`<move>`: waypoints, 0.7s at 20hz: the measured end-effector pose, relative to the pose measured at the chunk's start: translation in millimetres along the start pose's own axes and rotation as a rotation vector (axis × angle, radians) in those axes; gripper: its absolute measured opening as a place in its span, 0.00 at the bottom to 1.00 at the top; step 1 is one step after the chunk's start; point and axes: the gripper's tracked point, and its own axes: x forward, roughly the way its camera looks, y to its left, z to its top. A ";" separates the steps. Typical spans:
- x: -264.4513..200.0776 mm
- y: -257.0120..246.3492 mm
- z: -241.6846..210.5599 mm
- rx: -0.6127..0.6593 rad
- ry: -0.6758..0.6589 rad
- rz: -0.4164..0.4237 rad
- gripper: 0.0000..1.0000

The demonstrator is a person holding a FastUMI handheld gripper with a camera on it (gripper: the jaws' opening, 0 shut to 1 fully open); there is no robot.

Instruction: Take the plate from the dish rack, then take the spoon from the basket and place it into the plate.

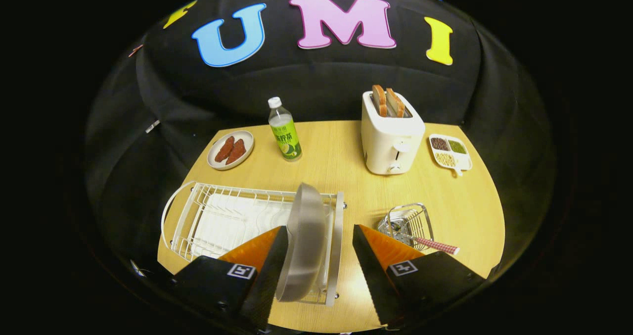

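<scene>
A grey plate (306, 241) stands on edge at the right end of the white wire dish rack (217, 216). My gripper (320, 243) is open, its fingers straddling the plate: the left finger (269, 256) lies right against the plate's left face, the right finger (368, 246) stands apart to the right of the rack. A spoon (420, 240) with a red checked handle lies in the small wire basket (408, 218), just beyond the right finger, its handle sticking out over the basket's rim.
Farther back on the wooden table (346, 186) stand a green-labelled bottle (285, 129), a white toaster (391, 137) with two bread slices, a plate of red meat pieces (230, 149) and a divided dish of beans (449, 152).
</scene>
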 end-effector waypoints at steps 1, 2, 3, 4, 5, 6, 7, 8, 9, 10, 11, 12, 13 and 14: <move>3.7 2.6 -3.3 0.022 0.016 0.010 0.78; 8.4 8.8 -5.6 0.043 0.030 0.026 0.70; 12.3 14.1 -8.5 0.053 0.046 0.038 0.66; 14.6 17.2 -10.4 0.055 0.061 0.045 0.54; 15.2 19.5 -12.3 0.054 0.076 0.041 0.51; 15.1 19.2 -14.7 0.047 0.082 0.036 0.48; 11.1 19.8 -10.9 0.040 0.073 0.029 0.46; 15.6 18.2 -14.7 0.033 0.079 0.019 0.43; 14.2 16.2 -15.5 0.034 0.081 0.003 0.40; 12.3 14.2 -15.4 0.040 0.082 -0.019 0.38; 10.9 13.2 -14.8 0.041 0.077 -0.044 0.36; 9.9 15.9 -13.5 0.033 0.064 -0.062 0.34; 9.1 19.5 -11.9 0.007 0.057 -0.073 0.33; 6.4 24.2 -12.0 -0.023 0.047 -0.086 0.33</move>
